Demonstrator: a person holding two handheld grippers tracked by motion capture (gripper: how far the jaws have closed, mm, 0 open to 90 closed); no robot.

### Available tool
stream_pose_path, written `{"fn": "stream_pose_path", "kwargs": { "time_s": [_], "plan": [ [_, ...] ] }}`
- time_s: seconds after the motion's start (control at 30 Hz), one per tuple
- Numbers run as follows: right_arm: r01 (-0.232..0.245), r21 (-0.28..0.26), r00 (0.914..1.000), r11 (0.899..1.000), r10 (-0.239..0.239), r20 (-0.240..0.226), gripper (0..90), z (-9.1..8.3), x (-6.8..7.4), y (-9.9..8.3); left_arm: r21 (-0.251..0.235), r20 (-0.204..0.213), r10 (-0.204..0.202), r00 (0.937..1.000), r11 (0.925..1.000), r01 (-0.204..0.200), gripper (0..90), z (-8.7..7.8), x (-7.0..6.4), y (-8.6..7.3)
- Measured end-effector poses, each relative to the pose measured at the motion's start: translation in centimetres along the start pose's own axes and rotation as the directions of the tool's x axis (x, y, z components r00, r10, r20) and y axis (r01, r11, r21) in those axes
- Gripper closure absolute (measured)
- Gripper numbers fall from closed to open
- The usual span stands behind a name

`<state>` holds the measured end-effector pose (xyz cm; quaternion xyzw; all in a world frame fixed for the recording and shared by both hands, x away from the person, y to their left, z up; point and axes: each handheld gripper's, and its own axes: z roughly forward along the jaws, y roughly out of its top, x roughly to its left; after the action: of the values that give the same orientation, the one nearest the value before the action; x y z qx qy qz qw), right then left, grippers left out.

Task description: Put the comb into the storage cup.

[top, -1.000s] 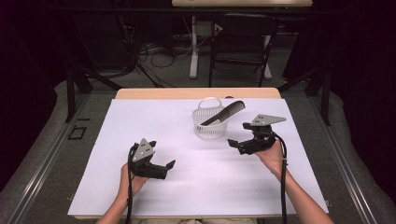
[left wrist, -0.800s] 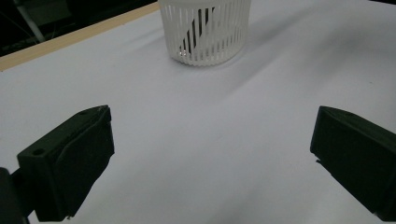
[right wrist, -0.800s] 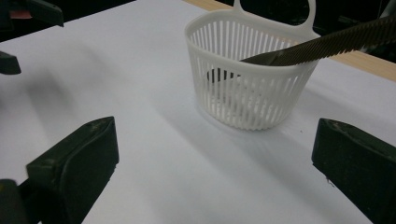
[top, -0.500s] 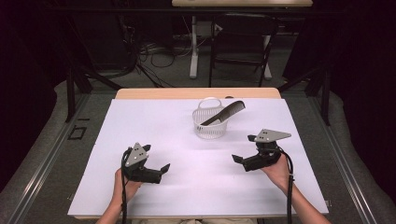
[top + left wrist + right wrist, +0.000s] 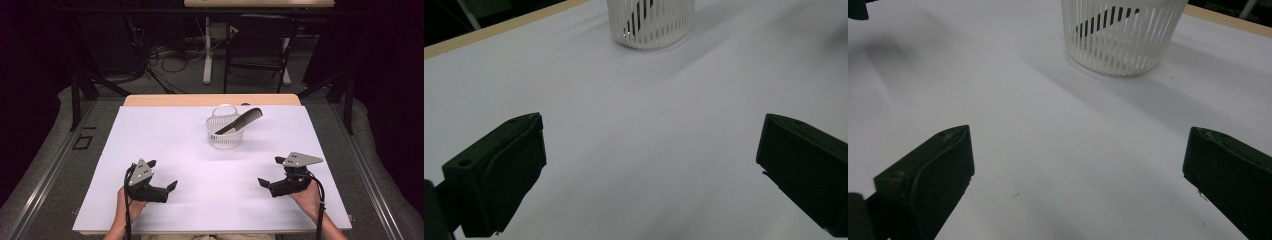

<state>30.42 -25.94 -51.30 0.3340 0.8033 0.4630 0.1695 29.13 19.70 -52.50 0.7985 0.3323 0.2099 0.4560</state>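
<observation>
A person is sitting at the near edge of a table (image 5: 150, 101) that is covered by a white sheet (image 5: 165, 145), holding a two-jaw gripper in each hand. The left gripper (image 5: 161, 175) is hovering low over the near left part of the sheet, its jaws spread wide apart with nothing between them; in the left gripper view the two black jaws are standing far apart over bare white sheet (image 5: 649, 125). The left hand (image 5: 127, 204) is wrapping around that gripper's body from below. The right gripper (image 5: 270, 171) is sitting over the near right part of the sheet, its jaws likewise released and gaping around nothing, with a grey three-cornered plate showing on top and a cable trailing back along the forearm. The right hand (image 5: 307, 196) is gripping it from behind. A white slatted plastic basket (image 5: 225, 131) is standing upright toward the far middle of the sheet, well apart from both grippers. A black comb (image 5: 239, 121) is leaning inside the basket, one end down in it and the other end sticking out over the rim toward the right. Through the slats in the right gripper view, the comb (image 5: 1103, 20) is showing as a dark slanting bar inside the basket (image 5: 1120, 40). The basket (image 5: 651, 22) is also standing ahead of the left gripper's open jaws.
</observation>
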Motion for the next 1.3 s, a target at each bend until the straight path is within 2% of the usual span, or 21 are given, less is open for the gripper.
{"fn": "stream_pose_path", "kwargs": {
  "time_s": [0.1, 0.3, 0.4, 0.63, 0.73, 0.97, 1.1, 1.3],
  "plan": [
    [-0.004, -0.003, 1.0000, 1.000, 0.004, 0.006, 0.0, -0.5, 0.3, -0.5, -0.013, 0.002, -0.023, 0.9997, 0.9996, 0.023, 0.0, -0.6, 0.0, -0.4],
    [0.002, -0.017, 0.9998, 1.000, -0.001, 0.022, 0.0, -1.5, 1.0, -1.2, -0.003, -0.013, -0.026, 0.9996, 0.9997, 0.026, 0.0, -1.8, -0.2, -1.6],
    [-0.002, -0.005, 0.9996, 1.000, 0.002, 0.030, 0.0, -1.8, 1.3, -1.8, 0.000, -0.025, -0.033, 0.9991, 0.9995, 0.033, 0.0, -2.4, -0.1, -2.1],
    [0.008, -0.007, 0.9986, 1.000, -0.008, 0.053, 0.0, -2.5, 1.7, -2.9, 0.000, -0.051, -0.065, 0.9966, 0.9979, 0.065, 0.0, -3.8, -0.2, -3.3],
    [-0.005, -0.001, 0.9984, 1.000, 0.005, 0.057, 0.0, -2.6, 1.7, -3.2, 0.008, -0.055, -0.059, 0.9967, 0.9982, 0.059, 0.0, -4.2, -0.2, -3.6],
    [0.013, -0.006, 0.9969, 1.000, -0.012, 0.077, 0.0, -3.0, 2.4, -3.7, 0.019, -0.069, -0.061, 0.9958, 0.9979, 0.062, 0.0, -4.9, -0.4, -4.2],
    [0.002, 0.003, 0.9969, 1.000, -0.002, 0.079, 0.0, -3.0, 2.5, -4.2, 0.027, -0.073, -0.056, 0.9957, 0.9980, 0.058, 0.0, -5.1, -0.3, -4.3],
    [0.012, 0.003, 0.9964, 1.000, -0.012, 0.083, 0.0, -3.3, 2.7, -4.3, 0.030, -0.060, -0.068, 0.9959, 0.9971, 0.070, 0.0, -4.9, -0.3, -4.4]
  ]
}}
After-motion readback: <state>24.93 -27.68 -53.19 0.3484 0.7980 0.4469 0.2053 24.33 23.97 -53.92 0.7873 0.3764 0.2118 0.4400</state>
